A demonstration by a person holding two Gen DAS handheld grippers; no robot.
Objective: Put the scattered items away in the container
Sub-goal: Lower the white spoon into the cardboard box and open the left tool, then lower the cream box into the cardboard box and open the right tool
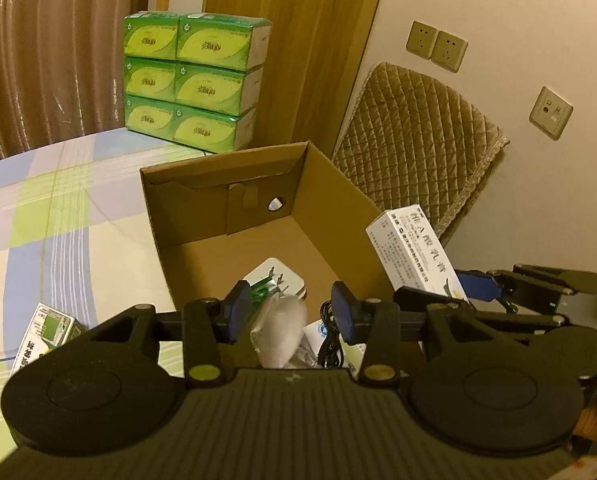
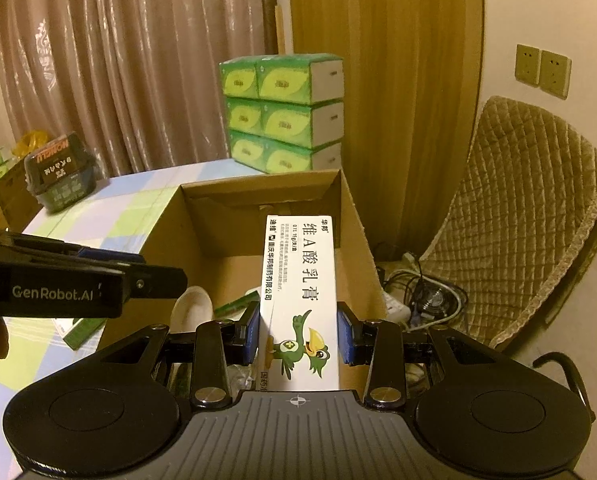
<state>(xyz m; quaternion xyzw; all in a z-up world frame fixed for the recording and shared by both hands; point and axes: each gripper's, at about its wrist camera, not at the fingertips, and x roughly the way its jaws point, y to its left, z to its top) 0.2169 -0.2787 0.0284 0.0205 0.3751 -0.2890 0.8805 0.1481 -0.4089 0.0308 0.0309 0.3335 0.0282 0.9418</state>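
The right tool is pinching a white ointment box, hiding part of the cardboard box; the left tool is hanging spread, empty.

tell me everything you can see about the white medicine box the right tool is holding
The white medicine box is a long, narrow carton that looks like thin printed cardboard. Its top face carries large black Chinese characters and a green cartoon bird with a yellow beak. It looks closed and undented. The right tool clamps it by its long sides near the bird end, blue pads pressed to each side. It points lengthwise away from the camera, held above the open cardboard box, touching only the pads.
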